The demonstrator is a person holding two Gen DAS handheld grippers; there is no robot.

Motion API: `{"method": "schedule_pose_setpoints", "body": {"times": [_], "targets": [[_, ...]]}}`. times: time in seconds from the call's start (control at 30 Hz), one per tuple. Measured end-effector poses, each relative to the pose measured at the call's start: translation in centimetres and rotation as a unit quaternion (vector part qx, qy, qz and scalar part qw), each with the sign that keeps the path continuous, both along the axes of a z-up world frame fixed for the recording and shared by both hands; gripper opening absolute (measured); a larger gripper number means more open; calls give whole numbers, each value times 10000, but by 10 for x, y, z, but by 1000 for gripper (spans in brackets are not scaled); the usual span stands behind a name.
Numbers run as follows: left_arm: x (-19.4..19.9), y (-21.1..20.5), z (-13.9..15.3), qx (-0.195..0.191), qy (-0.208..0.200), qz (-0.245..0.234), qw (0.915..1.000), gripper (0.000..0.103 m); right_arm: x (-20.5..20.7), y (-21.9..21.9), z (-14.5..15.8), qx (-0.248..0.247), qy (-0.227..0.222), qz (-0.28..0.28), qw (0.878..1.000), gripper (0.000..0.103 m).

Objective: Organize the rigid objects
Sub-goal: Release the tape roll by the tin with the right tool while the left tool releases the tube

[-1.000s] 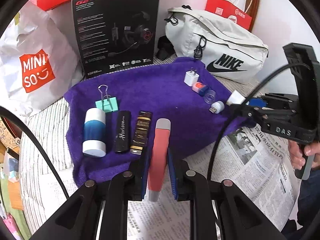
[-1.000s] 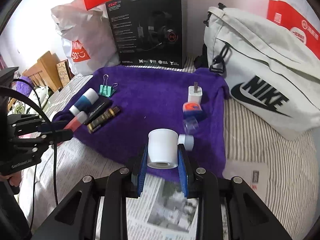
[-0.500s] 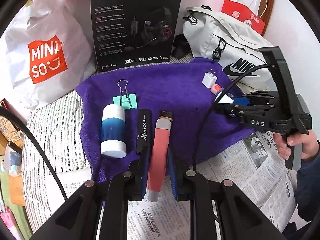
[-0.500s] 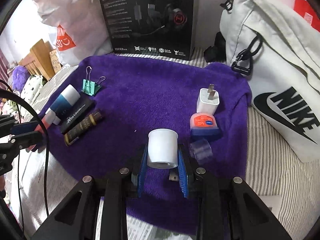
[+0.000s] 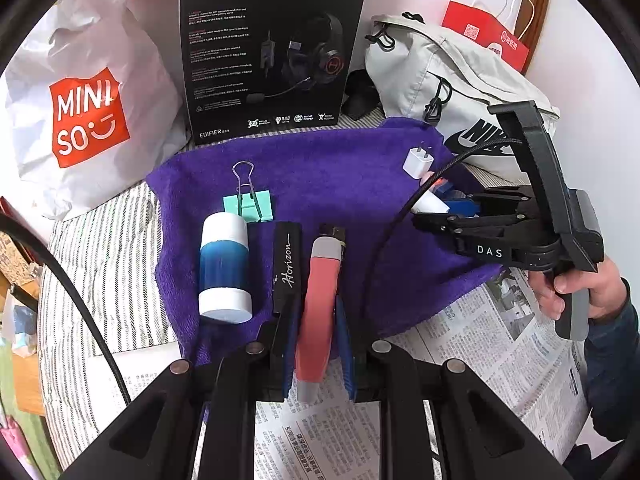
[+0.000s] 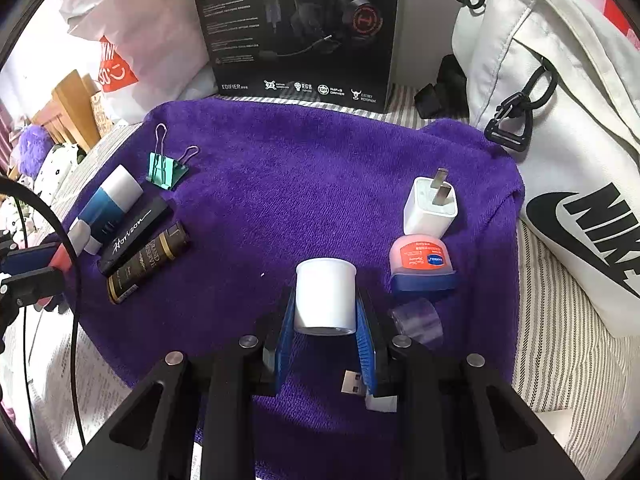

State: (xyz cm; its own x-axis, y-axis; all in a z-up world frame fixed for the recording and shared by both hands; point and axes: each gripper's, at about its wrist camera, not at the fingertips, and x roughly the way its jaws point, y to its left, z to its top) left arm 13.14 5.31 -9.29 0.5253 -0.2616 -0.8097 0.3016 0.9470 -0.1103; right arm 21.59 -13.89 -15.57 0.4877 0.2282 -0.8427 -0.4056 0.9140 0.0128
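My left gripper (image 5: 316, 344) is shut on a coral-red tube with a grey cap (image 5: 318, 300), held over the purple towel (image 5: 340, 168) beside the black Horizon bar (image 5: 288, 264) and above the brown tube (image 5: 334, 234). A blue-and-white bottle (image 5: 224, 264) and a green binder clip (image 5: 248, 204) lie to their left. My right gripper (image 6: 326, 328) is shut on a white cup (image 6: 325, 296) over the towel (image 6: 280, 184). To its right lie a white charger plug (image 6: 430, 208), a red-and-blue Vaseline jar (image 6: 422, 266), a clear cap (image 6: 416, 320) and a USB stick (image 6: 360, 390).
A black headset box (image 5: 272, 52) and a Miniso bag (image 5: 84, 112) stand behind the towel. A white Nike bag (image 6: 560, 128) lies at the right. Newspaper (image 5: 500, 340) covers the striped bedding in front. A red paper bag (image 5: 488, 36) stands at the far right.
Both grippers have moved forward over the towel with their loads. The red tube now sits further along the Horizon bar. The cup is now level with the Vaseline jar.
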Motion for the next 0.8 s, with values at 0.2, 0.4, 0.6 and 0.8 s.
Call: {"method": "schedule_pose_setpoints", "body": {"times": [0.2,0.4,0.6,0.8], "targets": [[3,2,-3,-17,49,58,10000,18,-2,0,-1,37,56,86,9999,42],[8,4,-6,30,107,52,9999,18,-7,-2,2,18,36,102,9999,46],[14,-1,-7,3,158,-36,9999,18,-15,-10,15,5,-68,40,10000,46],[22,-19,-10,34,226,-236,9995,18,-30,-22,30,-31,-198,-58,9998,47]]}}
